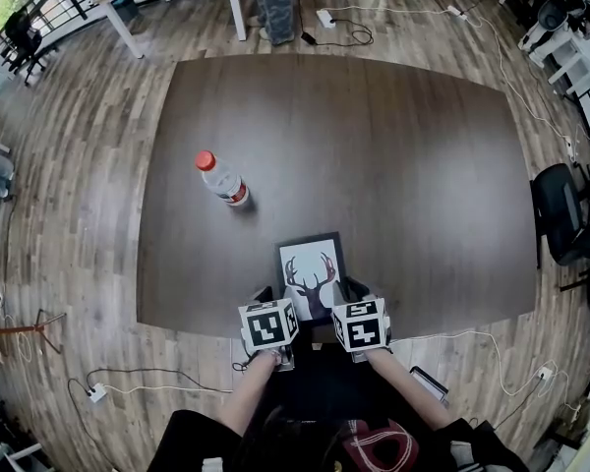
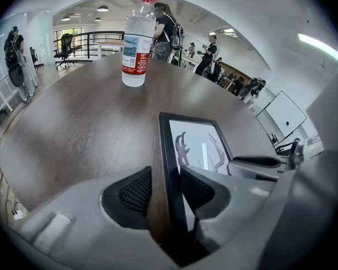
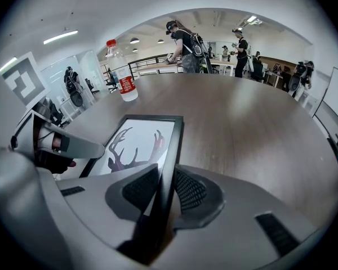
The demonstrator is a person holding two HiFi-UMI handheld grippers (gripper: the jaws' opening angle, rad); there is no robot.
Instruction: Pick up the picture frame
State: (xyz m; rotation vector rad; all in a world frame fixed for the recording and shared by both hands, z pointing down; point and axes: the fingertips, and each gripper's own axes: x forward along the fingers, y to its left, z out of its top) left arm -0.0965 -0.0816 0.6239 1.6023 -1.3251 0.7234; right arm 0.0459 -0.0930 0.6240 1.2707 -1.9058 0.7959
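The picture frame [image 1: 312, 264], black-rimmed with a deer-antler print, lies flat near the front edge of the dark table [image 1: 374, 146]. My left gripper [image 1: 266, 296] straddles the frame's left rim [image 2: 170, 167]. In the left gripper view [image 2: 166, 193] the outer pad stands off the rim with table showing between, so the jaws are open. My right gripper [image 1: 354, 290] straddles the right rim. In the right gripper view [image 3: 166, 190] both pads sit against the rim of the frame [image 3: 138, 142]. The frame rests on the table.
A clear water bottle [image 1: 223, 180] with a red cap and red label stands upright left of the table's middle, also seen as the bottle [image 2: 136, 44] and bottle [image 3: 123, 72]. People stand by desks beyond the far edge. A black chair [image 1: 565, 214] is at the right.
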